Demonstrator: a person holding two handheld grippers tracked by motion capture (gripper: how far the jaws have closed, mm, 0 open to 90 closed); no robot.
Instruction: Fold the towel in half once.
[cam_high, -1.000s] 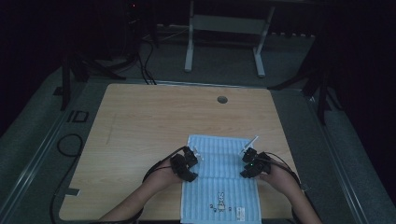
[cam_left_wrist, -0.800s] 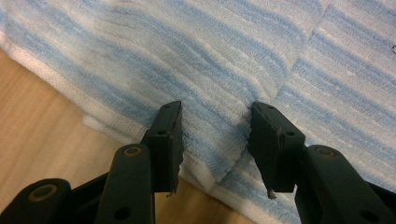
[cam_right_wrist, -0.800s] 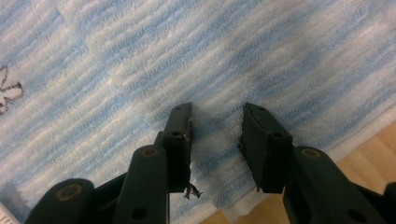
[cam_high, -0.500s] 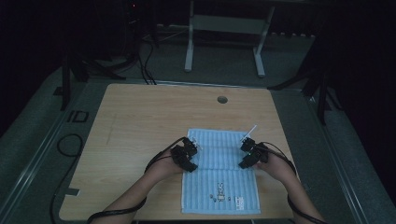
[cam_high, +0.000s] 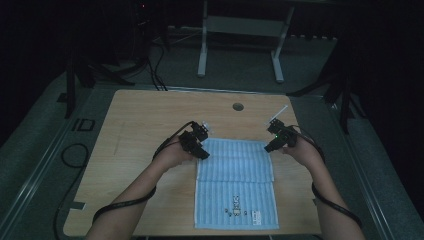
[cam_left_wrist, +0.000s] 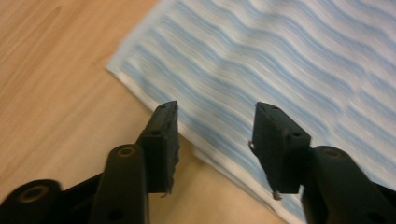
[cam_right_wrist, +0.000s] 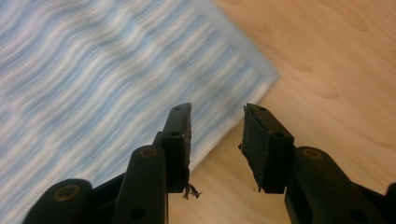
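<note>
High view: one blue striped towel, two tongs, left tongs and right tongs, both apart.

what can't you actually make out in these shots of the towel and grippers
- High view: the small print on the towel is too small to read.
- Right gripper view: the towel's stripes are blurred.
- Left gripper view: the towel runs off the frame's right edge.
- High view: left gripper and right gripper jaw gaps too small.
</note>
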